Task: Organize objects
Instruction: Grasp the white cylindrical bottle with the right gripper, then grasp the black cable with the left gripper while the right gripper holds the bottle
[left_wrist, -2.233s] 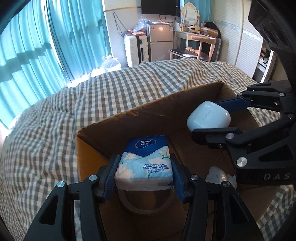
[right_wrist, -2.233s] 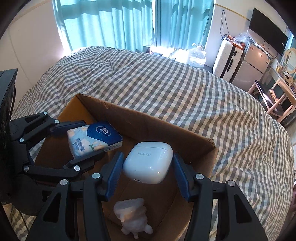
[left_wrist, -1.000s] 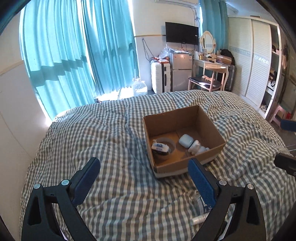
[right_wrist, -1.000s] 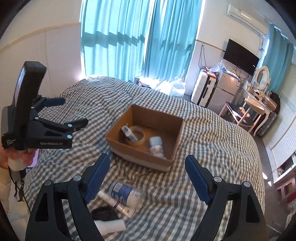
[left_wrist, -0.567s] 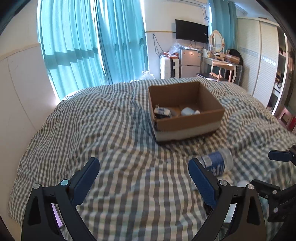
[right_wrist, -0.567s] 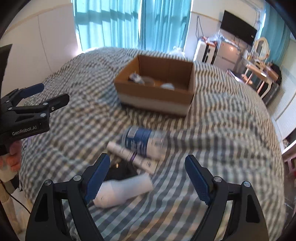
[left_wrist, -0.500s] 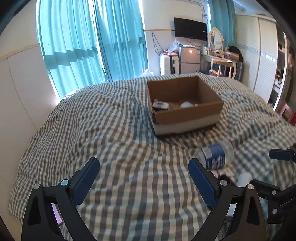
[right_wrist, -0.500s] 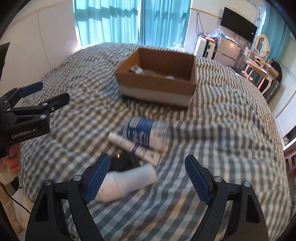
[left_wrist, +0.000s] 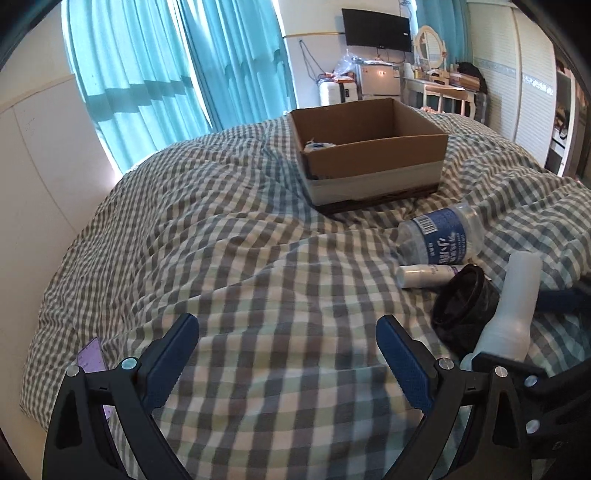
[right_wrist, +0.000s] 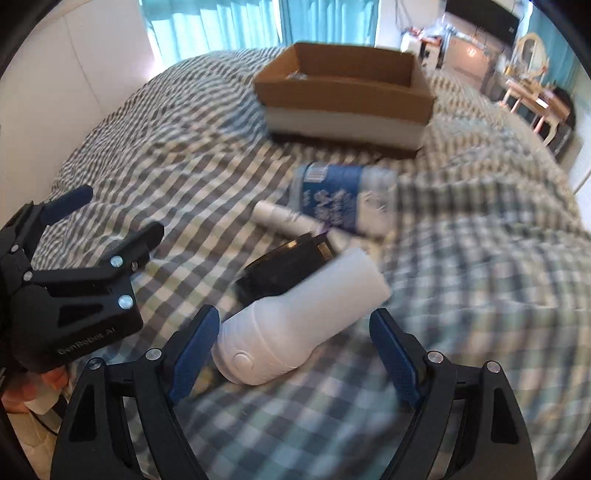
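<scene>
A brown cardboard box (left_wrist: 373, 168) (right_wrist: 347, 99) stands on the checked bed; a tissue pack (left_wrist: 317, 146) shows inside it. Near me lie a white bottle (right_wrist: 299, 317) (left_wrist: 513, 314), a black round container (right_wrist: 284, 269) (left_wrist: 461, 306), a white tube (right_wrist: 280, 218) (left_wrist: 428, 271) and a blue-labelled water bottle (right_wrist: 343, 199) (left_wrist: 439, 236). My right gripper (right_wrist: 291, 350) is open, its fingers either side of the white bottle's lower end. My left gripper (left_wrist: 288, 354) (right_wrist: 103, 218) is open and empty over bare bedcover, left of these things.
The bed's checked cover (left_wrist: 221, 221) is rumpled. A purple phone (left_wrist: 90, 360) lies at its near left edge. Teal curtains (left_wrist: 147, 74) hang behind; a dressing table (left_wrist: 443, 88) and wardrobe (left_wrist: 517, 81) stand at the right.
Both grippers let go of the tissue pack and earbud case in the box, pulled back, then dropped low. The right gripper has closed in on the white bottle.
</scene>
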